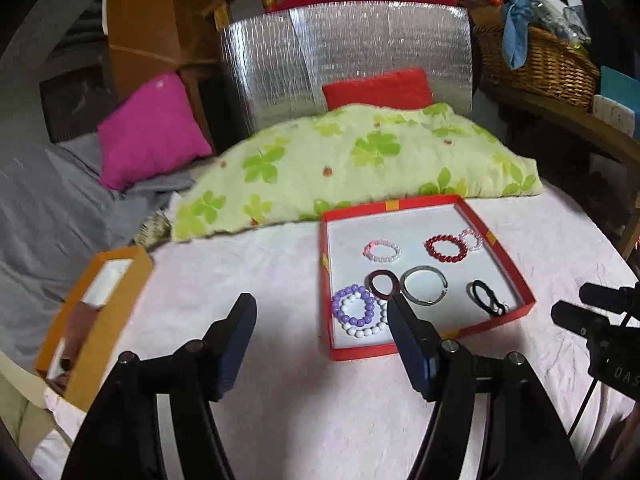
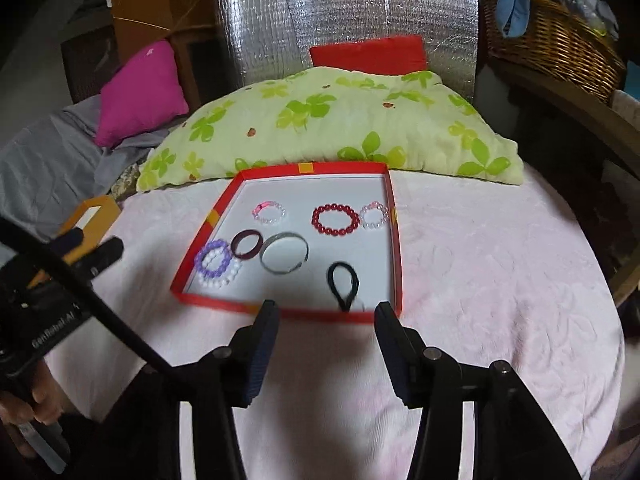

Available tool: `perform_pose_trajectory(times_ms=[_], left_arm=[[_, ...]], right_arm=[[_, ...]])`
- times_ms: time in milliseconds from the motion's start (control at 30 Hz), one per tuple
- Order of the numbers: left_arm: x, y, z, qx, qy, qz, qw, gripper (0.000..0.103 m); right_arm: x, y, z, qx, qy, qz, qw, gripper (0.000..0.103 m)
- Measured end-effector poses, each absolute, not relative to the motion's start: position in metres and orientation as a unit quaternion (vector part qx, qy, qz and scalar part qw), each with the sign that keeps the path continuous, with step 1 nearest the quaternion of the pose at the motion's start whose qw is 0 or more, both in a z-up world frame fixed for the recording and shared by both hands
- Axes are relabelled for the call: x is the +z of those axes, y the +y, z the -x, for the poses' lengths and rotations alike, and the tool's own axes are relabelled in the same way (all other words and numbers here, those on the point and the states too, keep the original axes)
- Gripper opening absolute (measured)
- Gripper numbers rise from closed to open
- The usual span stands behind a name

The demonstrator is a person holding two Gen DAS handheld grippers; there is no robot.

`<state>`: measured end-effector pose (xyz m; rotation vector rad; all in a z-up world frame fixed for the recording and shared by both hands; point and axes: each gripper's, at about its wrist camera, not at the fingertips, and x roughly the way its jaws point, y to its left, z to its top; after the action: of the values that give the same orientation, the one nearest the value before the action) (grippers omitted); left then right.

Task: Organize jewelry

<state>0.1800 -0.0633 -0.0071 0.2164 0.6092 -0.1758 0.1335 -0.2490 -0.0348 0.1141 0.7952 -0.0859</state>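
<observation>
In red tray [image 2: 394, 240]: beaded bracelets, bangles, black hair tie [image 2: 343, 283]. Left tool [image 1: 322, 322], right tool [image 2: 326, 314] both apart, empty.

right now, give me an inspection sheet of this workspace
surface: round table under a pale pink cloth.
job's things: red tray holds a red bead bracelet, two clear bead bracelets, a purple bead bracelet lying on a white one, a dark ring, a silver bangle and a black hair tie.
clutter: orange box at the table's left edge.
grippers: left tool and right tool both open, nothing between the pads.
cables: black cable by the left tool.
surroundings: clover-print pillow, pink cushion, silver foil panel, wicker basket.
</observation>
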Motion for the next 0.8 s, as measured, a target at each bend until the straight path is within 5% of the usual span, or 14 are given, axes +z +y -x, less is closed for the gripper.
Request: perform_pose_trajectory(times_ms=[800], left_arm=[[0.074, -0.042, -0.067, -0.079, 0.233, -0.098, 0.964, 0.073]], right_arm=[[0.028, -0.217, -0.016, -0.054, 0.334, -0.07, 0.938, 0.054]])
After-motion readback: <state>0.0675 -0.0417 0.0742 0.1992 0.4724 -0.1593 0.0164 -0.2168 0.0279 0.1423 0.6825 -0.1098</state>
